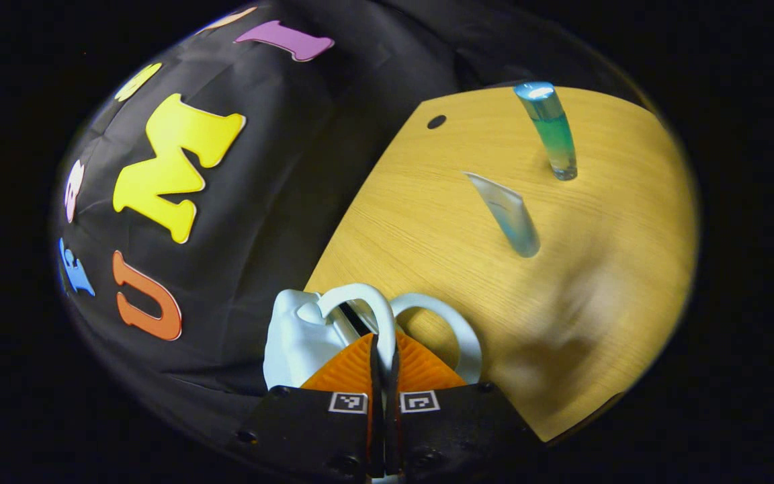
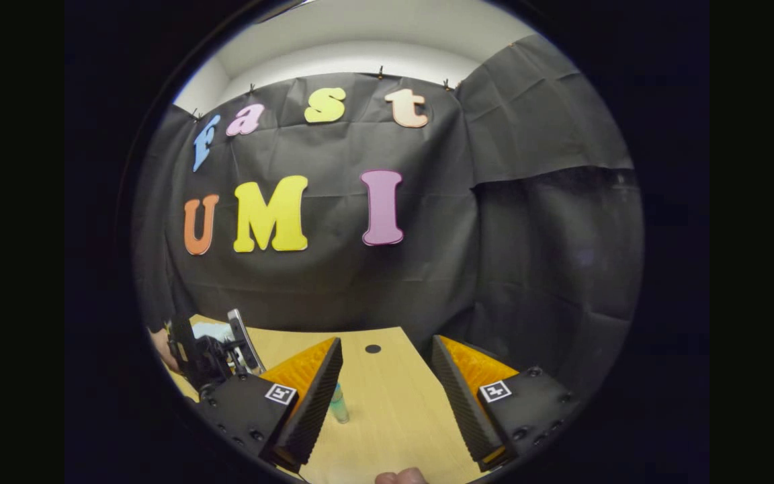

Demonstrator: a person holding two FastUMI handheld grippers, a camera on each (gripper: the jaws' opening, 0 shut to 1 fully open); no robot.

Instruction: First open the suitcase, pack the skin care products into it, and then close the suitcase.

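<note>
Left gripper (image 1: 383, 349) jaws closed; right gripper (image 2: 387, 396) jaws apart.

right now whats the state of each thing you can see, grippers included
left gripper: shut on a white loop handle
right gripper: open, nothing between its fingers
tall bottle: standing upright on the table, cap on
tube: standing on the table, apart from the bottle
second white loop handle: free, beside the gripped one
</note>
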